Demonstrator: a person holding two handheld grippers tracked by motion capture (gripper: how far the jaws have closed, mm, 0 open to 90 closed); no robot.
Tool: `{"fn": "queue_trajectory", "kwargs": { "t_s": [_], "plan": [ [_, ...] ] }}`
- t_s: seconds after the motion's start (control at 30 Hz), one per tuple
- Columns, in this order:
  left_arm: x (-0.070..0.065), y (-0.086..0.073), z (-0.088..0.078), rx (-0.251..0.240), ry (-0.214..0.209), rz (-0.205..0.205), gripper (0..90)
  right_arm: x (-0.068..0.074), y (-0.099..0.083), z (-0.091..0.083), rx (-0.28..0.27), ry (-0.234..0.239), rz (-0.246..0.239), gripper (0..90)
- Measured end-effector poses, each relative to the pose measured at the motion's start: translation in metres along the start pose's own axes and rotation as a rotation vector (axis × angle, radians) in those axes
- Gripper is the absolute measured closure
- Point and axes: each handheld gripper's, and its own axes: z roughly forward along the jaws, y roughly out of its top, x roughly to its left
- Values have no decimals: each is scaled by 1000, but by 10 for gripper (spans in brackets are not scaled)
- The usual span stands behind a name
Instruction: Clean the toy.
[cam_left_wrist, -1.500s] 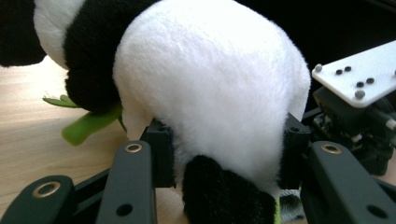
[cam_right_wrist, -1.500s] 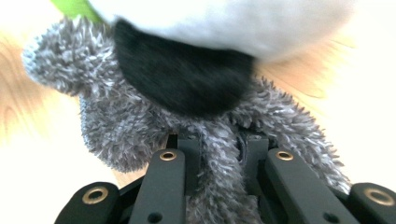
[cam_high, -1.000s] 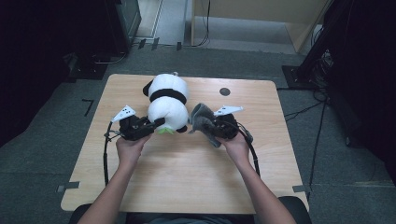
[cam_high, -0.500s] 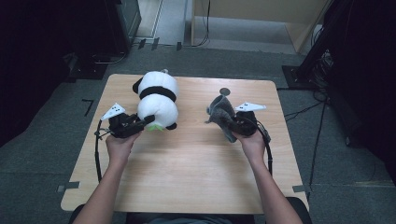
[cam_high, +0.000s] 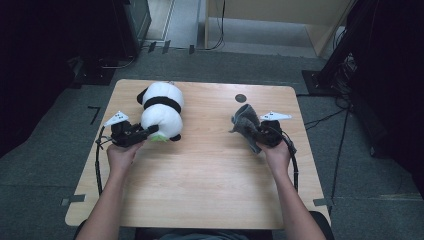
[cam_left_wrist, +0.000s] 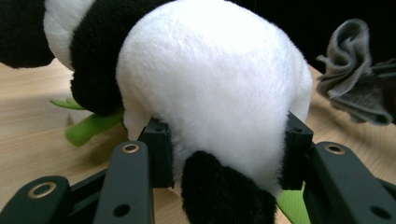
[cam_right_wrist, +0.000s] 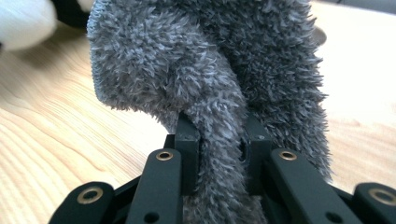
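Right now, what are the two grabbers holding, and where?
The left gripper squeezes the toy panda by its white bottom end. The right gripper pinches a fold of the grey cloth.

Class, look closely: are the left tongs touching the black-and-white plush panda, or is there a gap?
Touching. In the left gripper view, both jaws of the left tongs press into the white rump of the black-and-white plush panda, denting the fur.

right gripper (cam_right_wrist: 219, 154) | jaws pinch grey fuzzy cloth (cam_right_wrist: 210, 70); wooden table (cam_right_wrist: 56, 130) beneath
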Motion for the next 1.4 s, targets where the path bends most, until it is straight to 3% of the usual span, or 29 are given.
{"fn": "queue_trajectory", "kwargs": {
  "t_s": [0.17,0.47,0.6,0.73,0.97,1.17,1.4],
  "plan": [
    [6,-5,4,41,26,36,488,-11,-7,10,28,-9,14,732],
    [15,-11,10,67,55,31,428,-26,-16,24,50,-32,26,706],
    [18,-12,10,82,53,21,326,-29,-18,27,66,-52,25,643],
    [15,-13,12,111,56,65,220,-31,-20,31,75,-45,50,586],
    [15,-13,11,121,62,62,132,-34,-19,30,75,-30,87,431],
    [9,-13,10,135,97,90,130,-35,-17,21,68,-34,106,385],
    [9,-12,6,157,102,68,107,-27,-11,12,56,-42,86,384]
  ]
}}
